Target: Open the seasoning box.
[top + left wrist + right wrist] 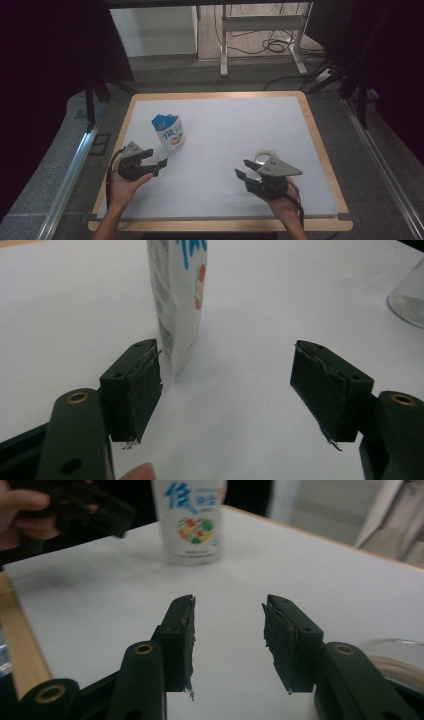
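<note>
Both claws stood open and empty: the left claw [159, 157] gaped just beside the upright white-and-blue printed pouch [169, 131] on the white table [225, 130]. Well apart to the right, the right claw [243, 168] hovered, its jaws parted, beside a clear glass jar [262, 156].

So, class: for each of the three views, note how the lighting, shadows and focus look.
High view: dim and grainy, surroundings nearly black, the white table top the brightest area. Left gripper view: evenly lit; the pouch casts a soft shadow; the glass at the edge is soft. Right gripper view: near jaws sharp, the pouch's print slightly blurred, background out of focus.
</note>
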Demonstrator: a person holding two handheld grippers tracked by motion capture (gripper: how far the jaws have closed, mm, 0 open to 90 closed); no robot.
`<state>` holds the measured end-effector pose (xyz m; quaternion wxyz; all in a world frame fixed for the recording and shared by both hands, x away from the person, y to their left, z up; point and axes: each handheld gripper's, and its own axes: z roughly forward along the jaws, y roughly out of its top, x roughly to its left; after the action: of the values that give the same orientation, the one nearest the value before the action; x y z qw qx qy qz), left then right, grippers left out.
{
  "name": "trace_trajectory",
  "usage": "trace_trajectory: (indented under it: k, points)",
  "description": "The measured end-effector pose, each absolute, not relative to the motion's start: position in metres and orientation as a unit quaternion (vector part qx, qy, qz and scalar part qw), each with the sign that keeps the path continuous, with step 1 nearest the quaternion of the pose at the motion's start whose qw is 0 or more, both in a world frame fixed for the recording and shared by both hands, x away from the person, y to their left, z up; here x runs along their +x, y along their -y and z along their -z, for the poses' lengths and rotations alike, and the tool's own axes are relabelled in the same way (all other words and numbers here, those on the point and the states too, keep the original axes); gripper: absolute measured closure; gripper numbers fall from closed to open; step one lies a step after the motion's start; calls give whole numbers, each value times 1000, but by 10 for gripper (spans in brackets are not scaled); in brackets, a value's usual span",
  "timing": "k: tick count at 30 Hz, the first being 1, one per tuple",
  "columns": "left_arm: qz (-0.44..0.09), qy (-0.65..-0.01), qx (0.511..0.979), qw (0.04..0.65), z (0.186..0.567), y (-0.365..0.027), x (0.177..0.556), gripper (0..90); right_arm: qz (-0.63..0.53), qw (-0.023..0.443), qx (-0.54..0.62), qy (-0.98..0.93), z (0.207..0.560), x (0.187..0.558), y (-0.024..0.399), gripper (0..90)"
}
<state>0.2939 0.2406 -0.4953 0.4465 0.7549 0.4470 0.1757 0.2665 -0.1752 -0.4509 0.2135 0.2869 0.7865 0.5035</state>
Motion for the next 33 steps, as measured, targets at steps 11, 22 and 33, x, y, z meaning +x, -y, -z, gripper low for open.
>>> trace_trajectory:
  k: [11,22,33]
  points:
    - [-169,-438,762,446,498,-229,293,282,-494,242,350,-759,442,254,260,900]
    - [-161,-430,764,453,499,-225,292,280,-469,252,374,-760,452,263,271,900]
    - [-157,-427,765,455,502,-222,290,279,-460,263,373,-762,454,265,268,900]
